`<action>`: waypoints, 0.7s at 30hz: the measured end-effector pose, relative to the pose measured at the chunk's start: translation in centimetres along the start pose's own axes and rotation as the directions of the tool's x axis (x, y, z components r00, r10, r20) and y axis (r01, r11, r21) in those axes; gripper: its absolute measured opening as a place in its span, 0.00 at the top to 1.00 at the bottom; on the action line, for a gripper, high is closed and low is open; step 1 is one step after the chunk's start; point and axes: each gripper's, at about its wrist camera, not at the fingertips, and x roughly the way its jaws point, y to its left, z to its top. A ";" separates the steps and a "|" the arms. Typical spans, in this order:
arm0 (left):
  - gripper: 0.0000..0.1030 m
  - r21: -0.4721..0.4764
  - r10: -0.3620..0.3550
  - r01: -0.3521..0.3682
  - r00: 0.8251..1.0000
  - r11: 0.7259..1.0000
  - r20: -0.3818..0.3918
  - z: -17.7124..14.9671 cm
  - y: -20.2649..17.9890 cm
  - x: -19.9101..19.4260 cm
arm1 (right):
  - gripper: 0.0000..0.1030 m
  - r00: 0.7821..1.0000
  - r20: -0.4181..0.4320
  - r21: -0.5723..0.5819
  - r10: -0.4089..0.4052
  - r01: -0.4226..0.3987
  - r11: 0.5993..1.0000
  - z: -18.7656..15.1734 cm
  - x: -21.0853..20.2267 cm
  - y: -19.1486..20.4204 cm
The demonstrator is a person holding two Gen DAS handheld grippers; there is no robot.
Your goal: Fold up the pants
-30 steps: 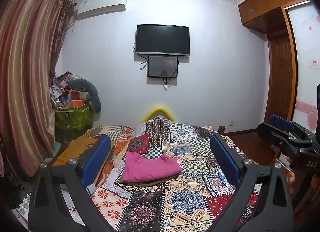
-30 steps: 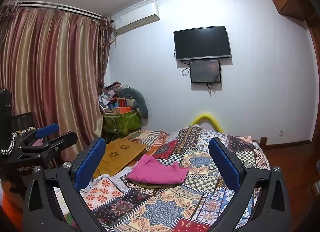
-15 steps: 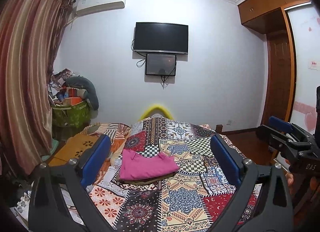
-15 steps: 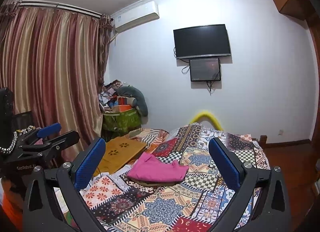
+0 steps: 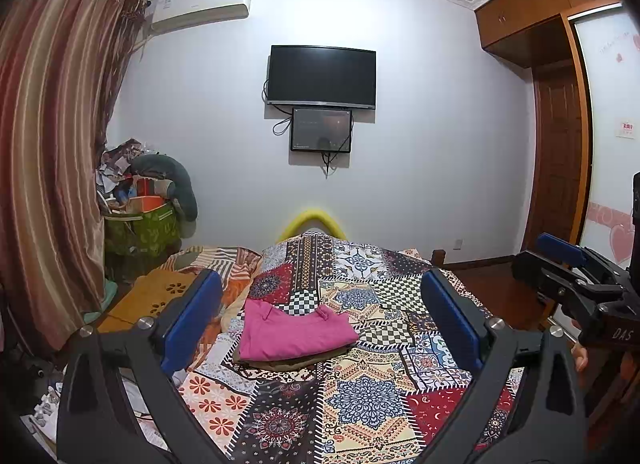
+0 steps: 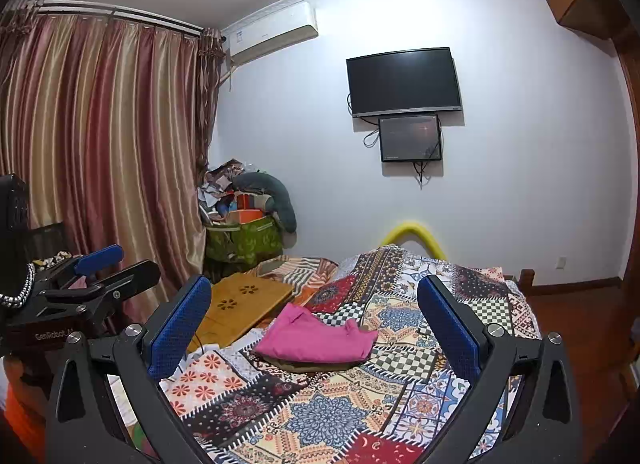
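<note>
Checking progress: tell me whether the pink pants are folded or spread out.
Folded: the pink pants lie as a compact stacked rectangle on the patchwork bedspread, no legs spread.

Matt pink cloth pants [image 5: 294, 330] on a patterned cloth quilt [image 5: 360, 392], beside a smooth wooden tray [image 6: 244, 302]

Pants [image 5: 294, 330]: solid magenta pink, folded, on an olive-brown garment [image 5: 296, 362]. Bedspread [image 5: 372, 396] under the pants: patchwork of red, navy, cream and orange, with black-and-white checks, mandalas, flower prints. Lap tray [image 6: 244, 304] left of the pants: honey-yellow wood, flower cut-outs. Curtain [image 6: 100, 144]: maroon and gold stripes. Bag [image 6: 244, 242] beyond the pants: green, leaf print. Gripper pads [image 6: 178, 328]: blue on black frames.
</note>
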 end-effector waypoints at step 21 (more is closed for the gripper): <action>0.02 0.017 -0.020 0.020 1.000 1.000 0.001 0.5 -0.4 0.2 | 0.00 1.000 0.002 0.007 -0.008 0.008 1.000 0.1 -0.2 -0.1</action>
